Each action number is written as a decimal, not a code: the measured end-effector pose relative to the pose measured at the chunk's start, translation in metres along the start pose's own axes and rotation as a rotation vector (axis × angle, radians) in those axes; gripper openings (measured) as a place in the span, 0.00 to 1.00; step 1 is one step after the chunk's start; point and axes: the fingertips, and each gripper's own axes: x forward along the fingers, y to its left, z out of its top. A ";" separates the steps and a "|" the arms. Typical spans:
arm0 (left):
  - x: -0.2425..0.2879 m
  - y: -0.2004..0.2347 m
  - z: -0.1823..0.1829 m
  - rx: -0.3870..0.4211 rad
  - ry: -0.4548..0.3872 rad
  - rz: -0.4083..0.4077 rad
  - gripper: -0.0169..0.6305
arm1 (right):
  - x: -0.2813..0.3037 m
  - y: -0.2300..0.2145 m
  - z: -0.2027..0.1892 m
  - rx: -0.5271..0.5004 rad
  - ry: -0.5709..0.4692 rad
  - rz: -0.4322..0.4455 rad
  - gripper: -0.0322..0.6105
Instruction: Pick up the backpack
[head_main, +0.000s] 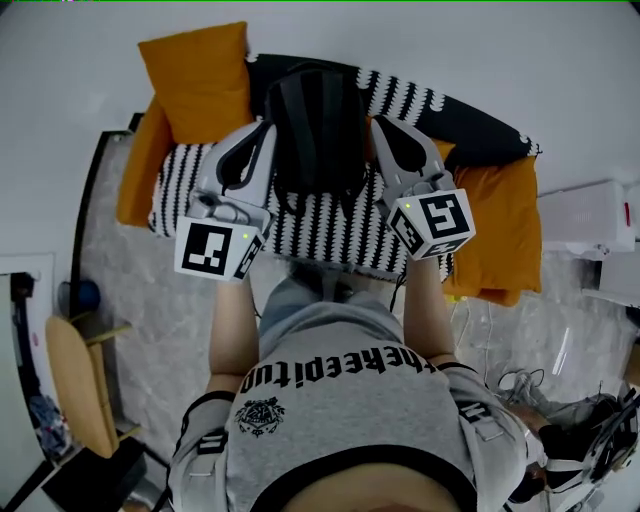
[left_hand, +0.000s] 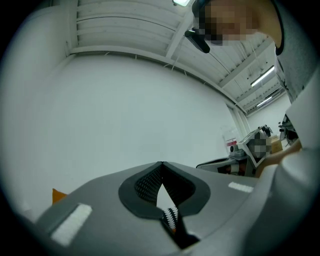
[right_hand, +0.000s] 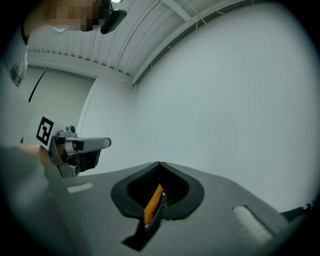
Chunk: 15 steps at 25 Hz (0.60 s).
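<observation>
White wall behind. Backpack (head_main: 318, 125) is laid flat on striped sofa (head_main: 330, 225) between orange cushions (head_main: 195, 80); its contents can't be seen. It is flanked by left gripper (head_main: 266, 126) and right gripper (head_main: 379, 121). Contact can't be told. Both jaw pairs are closed tip to tip, empty.

Backpack (head_main: 318, 130): head view, both flanks covered by your left gripper (head_main: 266, 127) and right gripper (head_main: 379, 122). Striped cover (head_main: 330, 225): near edge behind your forearms (head_main: 232, 330). Left gripper view: only a striped sliver (left_hand: 171, 216) between your closed jaws; right gripper view: only an orange sliver (right_hand: 152, 204), source untellable
</observation>
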 end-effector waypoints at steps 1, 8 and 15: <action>0.003 0.005 -0.002 -0.002 0.000 -0.007 0.05 | 0.005 -0.001 -0.001 0.000 0.001 -0.007 0.05; 0.024 0.038 -0.014 -0.013 0.003 -0.057 0.05 | 0.038 -0.005 -0.010 0.000 0.017 -0.053 0.05; 0.039 0.057 -0.030 -0.040 0.016 -0.121 0.05 | 0.054 -0.009 -0.025 0.004 0.053 -0.117 0.05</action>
